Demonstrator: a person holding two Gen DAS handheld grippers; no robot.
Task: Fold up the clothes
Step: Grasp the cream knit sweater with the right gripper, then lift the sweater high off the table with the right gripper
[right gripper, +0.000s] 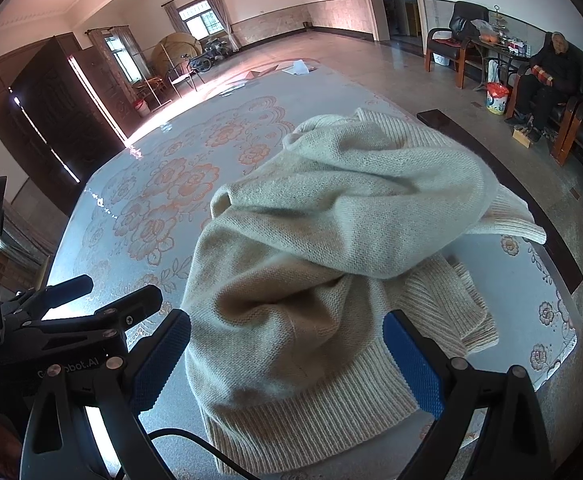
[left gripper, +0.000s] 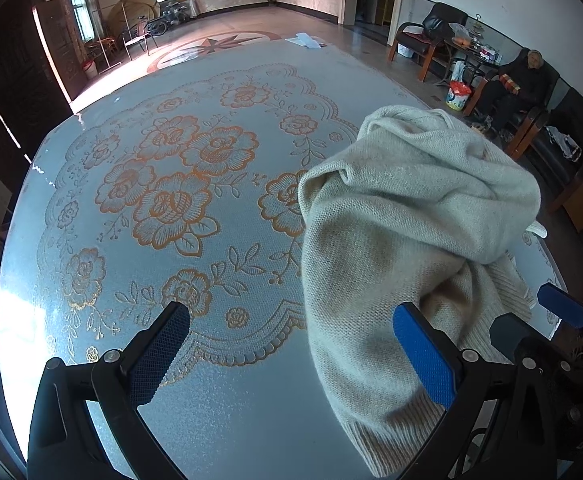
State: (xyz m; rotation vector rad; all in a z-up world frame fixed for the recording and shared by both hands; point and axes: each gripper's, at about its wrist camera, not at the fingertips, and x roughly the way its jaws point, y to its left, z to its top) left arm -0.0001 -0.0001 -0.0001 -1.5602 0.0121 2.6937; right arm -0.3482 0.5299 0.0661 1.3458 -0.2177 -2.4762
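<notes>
Sweater lies crumpled on the worktop, dead ahead at twelve o'clock of my right tool and at two o'clock of my left tool, both spread apart, empty.

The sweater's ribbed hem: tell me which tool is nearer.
Right. The right tool straddles the sweater at its ribbed hem, open; the left tool is open beside it, mostly over the table.
</notes>
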